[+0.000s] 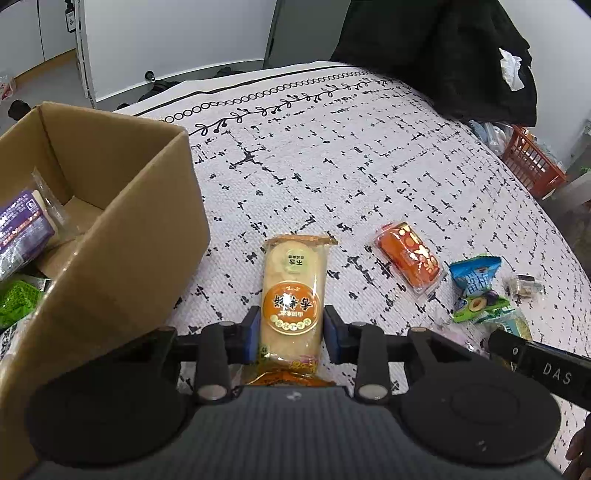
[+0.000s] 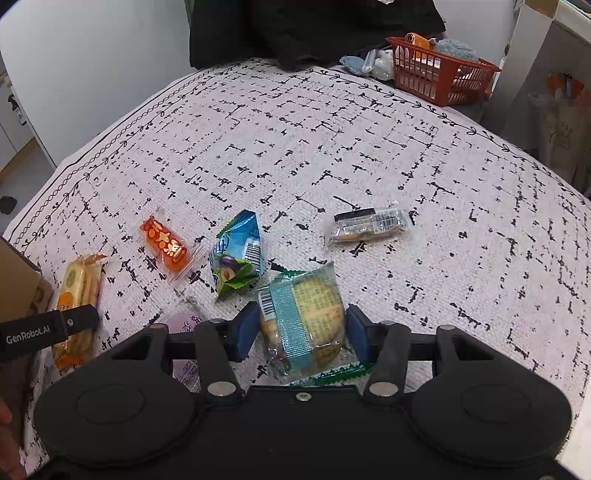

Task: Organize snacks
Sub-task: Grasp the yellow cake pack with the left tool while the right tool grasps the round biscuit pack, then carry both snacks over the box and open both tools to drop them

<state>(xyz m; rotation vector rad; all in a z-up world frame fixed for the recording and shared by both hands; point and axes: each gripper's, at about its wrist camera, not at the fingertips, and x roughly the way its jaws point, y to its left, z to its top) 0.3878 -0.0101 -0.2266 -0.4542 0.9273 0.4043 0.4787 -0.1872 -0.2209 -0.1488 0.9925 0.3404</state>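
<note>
Patterned tablecloth (image 2: 332, 147): left gripper (image 1: 291, 332) grasps half-hidden rice cracker pack (image 1: 291, 295), right gripper (image 2: 301, 332) grasps biscuit pack (image 2: 310, 317).

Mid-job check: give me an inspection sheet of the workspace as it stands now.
Surface: patterned cloth, black marks on white.
Job's things: rice cracker pack between the left fingers; biscuit pack between the right fingers; orange snack, blue-green pouch, clear bar pack and a purple pack loose on the cloth; cardboard box at left, purple and green packs already inside.
Clutter: red basket with odds and ends, dark garment at the far edge.
Grippers: left gripper and right gripper each straddle a pack; contact unclear.
Cables: nothing seen.
Surroundings: white walls, floor at left.
</note>
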